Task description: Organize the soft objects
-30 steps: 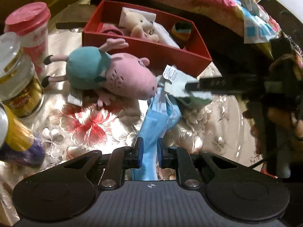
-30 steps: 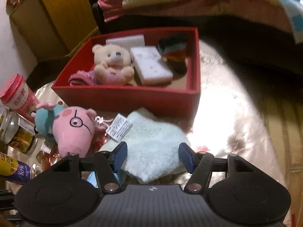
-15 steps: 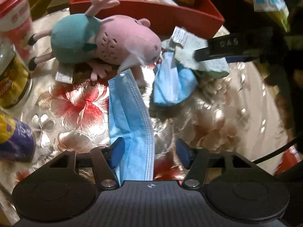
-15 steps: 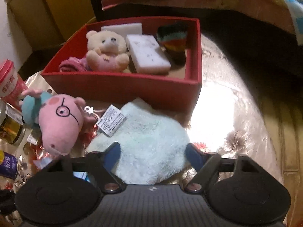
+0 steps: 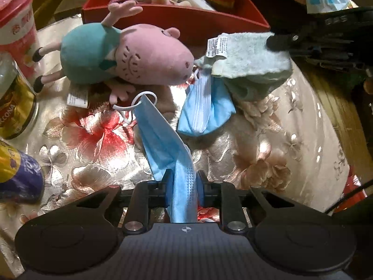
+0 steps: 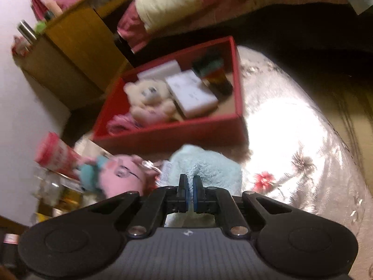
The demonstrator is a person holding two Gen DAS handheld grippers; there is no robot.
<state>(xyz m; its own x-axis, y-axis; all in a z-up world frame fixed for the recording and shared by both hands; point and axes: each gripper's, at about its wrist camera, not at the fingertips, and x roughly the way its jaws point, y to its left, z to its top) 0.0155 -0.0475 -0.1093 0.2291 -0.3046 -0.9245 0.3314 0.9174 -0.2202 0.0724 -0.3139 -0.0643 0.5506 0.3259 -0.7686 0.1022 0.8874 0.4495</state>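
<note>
Sorting is partway: a teddy bear (image 6: 149, 100) and some blocks sit in the red box (image 6: 167, 135), while the pig plush (image 5: 126, 56) and a second mask (image 5: 205, 107) lie on the table. My left tongs (image 5: 183, 187) are closing on a blue mask (image 5: 163, 140), and my right tongs (image 6: 189, 192) are clamped on the pale green towel (image 6: 209, 165), lifted just short of the box.

Pig plush (image 5: 126, 56) before box (image 5: 186, 21), towel (image 5: 251, 58) right of it.

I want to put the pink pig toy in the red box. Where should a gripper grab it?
Probably the teal body, from above. The pig toy lies on its side, and the body looks narrower and squashier than the big pink head; the thin legs would slip.
</note>
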